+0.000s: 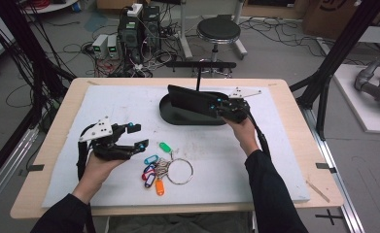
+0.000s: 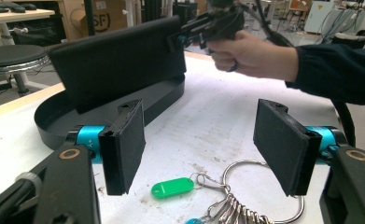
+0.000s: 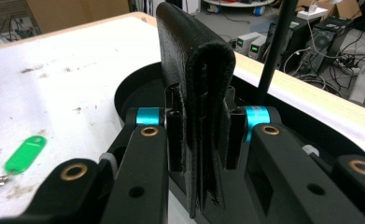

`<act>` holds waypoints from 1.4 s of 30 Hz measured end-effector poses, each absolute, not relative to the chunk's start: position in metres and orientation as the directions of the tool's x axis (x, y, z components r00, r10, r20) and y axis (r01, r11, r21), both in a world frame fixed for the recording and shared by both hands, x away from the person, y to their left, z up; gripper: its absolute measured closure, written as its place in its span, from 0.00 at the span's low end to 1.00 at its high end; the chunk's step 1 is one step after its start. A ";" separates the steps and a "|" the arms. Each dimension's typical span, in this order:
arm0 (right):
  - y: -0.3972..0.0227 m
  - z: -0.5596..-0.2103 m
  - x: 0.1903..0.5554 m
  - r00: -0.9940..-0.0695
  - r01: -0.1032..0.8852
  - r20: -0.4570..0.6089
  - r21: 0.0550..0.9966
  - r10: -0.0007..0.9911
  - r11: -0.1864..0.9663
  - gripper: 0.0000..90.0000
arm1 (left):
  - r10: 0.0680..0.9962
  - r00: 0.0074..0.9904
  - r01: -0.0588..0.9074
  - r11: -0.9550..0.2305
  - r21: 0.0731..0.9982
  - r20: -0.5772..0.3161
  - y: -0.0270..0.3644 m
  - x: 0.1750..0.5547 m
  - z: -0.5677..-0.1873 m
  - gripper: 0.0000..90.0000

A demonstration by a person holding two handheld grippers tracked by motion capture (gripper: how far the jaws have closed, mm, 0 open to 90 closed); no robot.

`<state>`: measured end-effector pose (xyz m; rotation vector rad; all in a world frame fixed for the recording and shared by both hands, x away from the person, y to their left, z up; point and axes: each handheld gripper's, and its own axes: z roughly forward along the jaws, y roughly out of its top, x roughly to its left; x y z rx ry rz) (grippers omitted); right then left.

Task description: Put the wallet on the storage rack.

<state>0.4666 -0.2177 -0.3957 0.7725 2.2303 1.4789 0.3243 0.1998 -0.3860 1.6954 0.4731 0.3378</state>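
The right tool (image 1: 215,108) pinches the folded black leather wallet (image 1: 190,101) upright over the shallow black oval tray (image 1: 174,118), apparently mid-placement, so lowering and releasing should follow, while the left tool (image 1: 138,136) waits spread near the keyring of coloured tags (image 1: 162,167) on the tabletop (image 1: 255,165).

Black folded wallet (image 1: 190,101) upright over black tray (image 1: 178,118).

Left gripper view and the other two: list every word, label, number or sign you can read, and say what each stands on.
"SF": on the cardboard box behind the table, left gripper view; nothing more of its print can be made out.
Key tags on the key ring: no writing readable, too small.
Green tag: its face looks blank.
Black wallet: no lettering visible.
Small display units on the floor: digits blurred.
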 end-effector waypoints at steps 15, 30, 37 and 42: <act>-0.220 -0.417 0.484 -0.771 0.251 0.000 0.919 0.637 0.304 0.85 | 0.476 0.878 0.117 -0.117 0.986 -0.048 0.199 0.324 -0.387 0.38; -0.229 -0.429 0.491 -0.734 0.347 0.022 0.872 0.679 0.347 0.78 | 0.473 0.880 0.107 -0.130 0.986 -0.033 0.196 0.324 -0.388 0.38; -0.230 -0.424 0.488 -0.707 0.347 0.000 0.872 0.708 0.346 0.64 | 0.468 0.883 0.110 -0.133 0.985 -0.035 0.195 0.325 -0.389 0.38; -0.232 -0.421 0.486 -0.688 0.365 -0.001 0.864 0.725 0.347 0.48 | 0.470 0.882 0.110 -0.139 0.984 -0.033 0.195 0.325 -0.389 0.37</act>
